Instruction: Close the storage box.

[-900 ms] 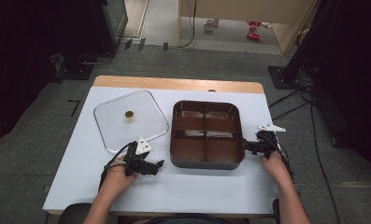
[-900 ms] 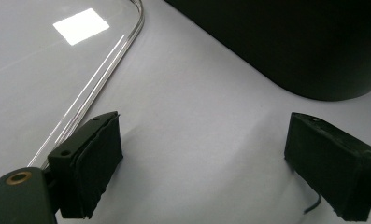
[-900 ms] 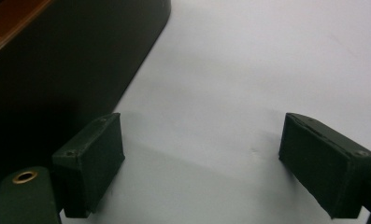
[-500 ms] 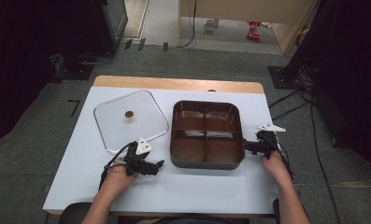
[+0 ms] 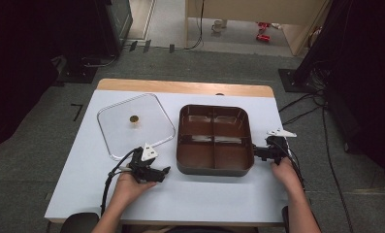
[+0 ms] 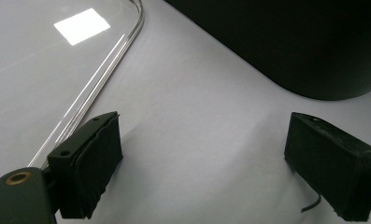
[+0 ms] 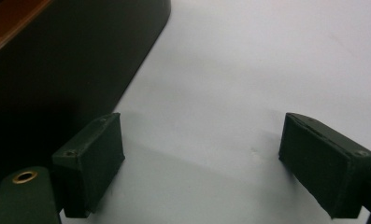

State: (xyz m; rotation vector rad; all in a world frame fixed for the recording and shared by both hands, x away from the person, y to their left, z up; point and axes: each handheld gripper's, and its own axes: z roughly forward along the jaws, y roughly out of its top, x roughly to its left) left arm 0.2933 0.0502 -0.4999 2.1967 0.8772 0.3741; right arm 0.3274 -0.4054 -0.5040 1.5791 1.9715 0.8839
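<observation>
From the high view, the white-topped desk (image 5: 83,184) carried a dark brown, rigid, four-compartment tray (image 5: 214,141) at centre, with a clear, flat, square lid with rounded corners and a small gold knob (image 5: 134,124) lying just to its left. The left hand-held gripper (image 5: 153,171) hovered near the tray's near-left corner, just below the lid's edge. The right hand-held gripper (image 5: 260,153) sat right beside the tray's right wall, low on that side.

Over to the left gripper view: jaws spread wide, nothing between them but bare desk! The clear lid's rim (image 6: 99,79) ran past the left jaw, and the tray's dark corner (image 6: 290,42) loomed ahead.

Now the right gripper view: jaws wide apart here too, empty, with the tray's dark side wall (image 7: 66,70) just beside the left jaw.

The tray looked stiff and fairly light, its walls smooth and likely slippery, so the upper rim would be the place to pinch. The lid looked thin, slick and easily scratched; its knob seemed the safest hold, since the flat rim lay tight against the desk.
</observation>
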